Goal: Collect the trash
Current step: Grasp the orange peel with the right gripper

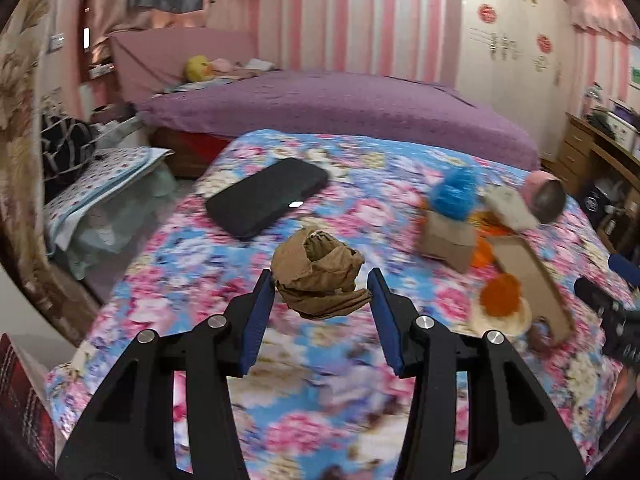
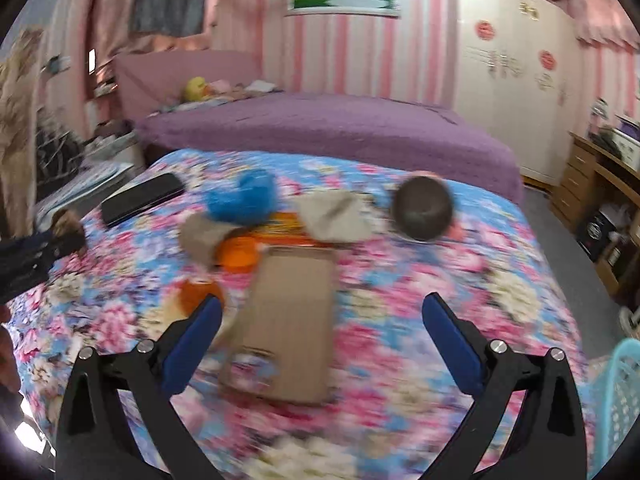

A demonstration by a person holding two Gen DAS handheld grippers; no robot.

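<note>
**Crumpled paper ball held between left tongs over flowered bedspread**

The left gripper holds a crumpled brown paper ball between its blue pads, the wad sitting at the tips and clear of the floral bedspread beneath it (the cloth is smeared by motion blur, the paper is sharp). The left pad presses the wad's side, while the right pad meets only its lower edge. A black phone lies flat on the spread beyond the wad.

To the right lies the rest of the litter: a blue fluffy ball on a small cardboard box, a flat strip of cardboard, an orange pompom and a pink cup lying on its side.

The right gripper hangs with its tongs spread wide and nothing between them, above the flat cardboard. In the right wrist view the blue ball, a crumpled grey paper and the cup's dark mouth sit further back, and the rim of a turquoise basket shows at the lower right edge. A purple bed stands behind.
</note>
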